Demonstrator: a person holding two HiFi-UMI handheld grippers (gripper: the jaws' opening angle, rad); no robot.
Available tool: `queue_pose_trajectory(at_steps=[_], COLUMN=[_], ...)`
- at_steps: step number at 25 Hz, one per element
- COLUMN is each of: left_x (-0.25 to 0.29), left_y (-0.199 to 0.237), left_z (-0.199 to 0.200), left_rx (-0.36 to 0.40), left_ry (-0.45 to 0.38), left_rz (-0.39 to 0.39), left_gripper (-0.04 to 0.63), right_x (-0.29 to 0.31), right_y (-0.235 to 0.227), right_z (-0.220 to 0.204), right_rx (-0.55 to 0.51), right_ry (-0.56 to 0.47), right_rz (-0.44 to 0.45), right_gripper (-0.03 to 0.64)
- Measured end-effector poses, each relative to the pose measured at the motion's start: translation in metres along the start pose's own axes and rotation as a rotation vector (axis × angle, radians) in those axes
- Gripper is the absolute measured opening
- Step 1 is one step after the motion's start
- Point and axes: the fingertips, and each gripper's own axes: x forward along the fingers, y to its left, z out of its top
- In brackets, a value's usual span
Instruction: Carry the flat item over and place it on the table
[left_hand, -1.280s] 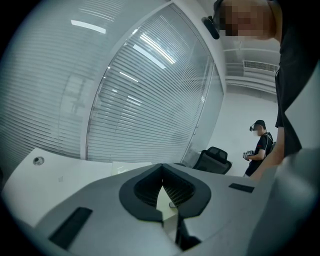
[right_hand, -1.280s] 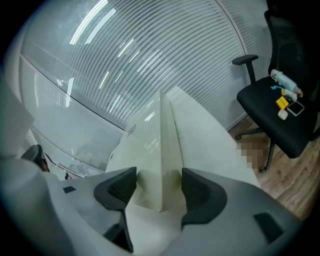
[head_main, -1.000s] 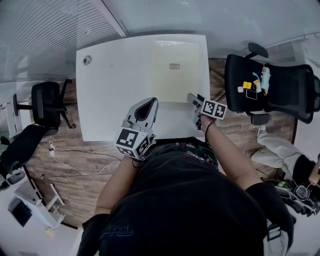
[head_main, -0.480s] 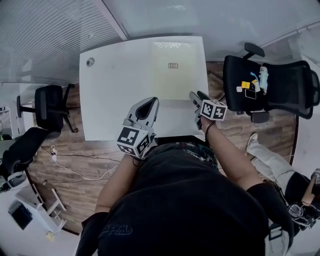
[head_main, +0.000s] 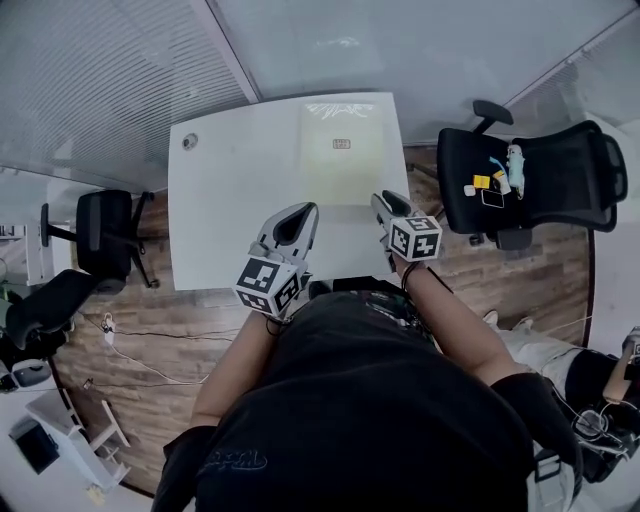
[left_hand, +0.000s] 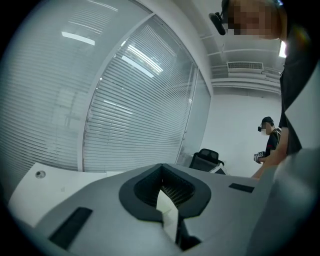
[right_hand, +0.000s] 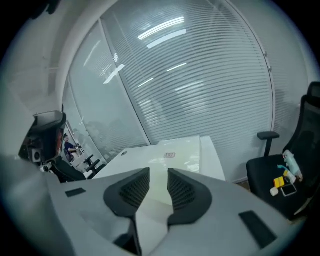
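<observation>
Seemingly done: the flat item (head_main: 345, 165) lies on the desk (head_main: 230, 200) ahead of the right claw (head_main: 384, 199), whose empty jaws, having just been closing, stand slightly spread; the left claw (head_main: 303, 210) is pressed together.

flat item (head_main: 343, 165): on table (head_main: 230, 210), right half | right chair (head_main: 560, 170): beside table | left chair (head_main: 100, 225): beside table
</observation>
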Motion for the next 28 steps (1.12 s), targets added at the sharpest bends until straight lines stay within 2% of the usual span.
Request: queue_pose_trajectory(at_steps=[4, 14, 20, 28], left_x=[-0.013, -0.052, -0.071, -0.104], left_y=[-0.01, -0.025, -0.027, -0.028], left_z=[0.008, 0.016, 0.017, 0.015], left_rx=[0.021, 0.051, 0.066, 0.073], left_ry=[-0.037, -0.099, -0.116, -0.124], left_rz=[-0.009, -0.038, -0.037, -0.038], left_gripper=[0.014, 0.013, 0.012, 0.014], right_x=[-0.019, -0.071, -0.081, -0.099], right_y=[0.039, 0.135, 0.173, 0.206], right_z=[0.019, 0.055, 0.056, 0.05], right_rx=[-0.14, -0.385, -0.414, -0.399], right_ry=[-0.055, -0.212, -0.24, -0.26], right_rz=[0.034, 0.094, 0.135, 0.151], right_gripper=[0.107, 0.04, 0.023, 0.021])
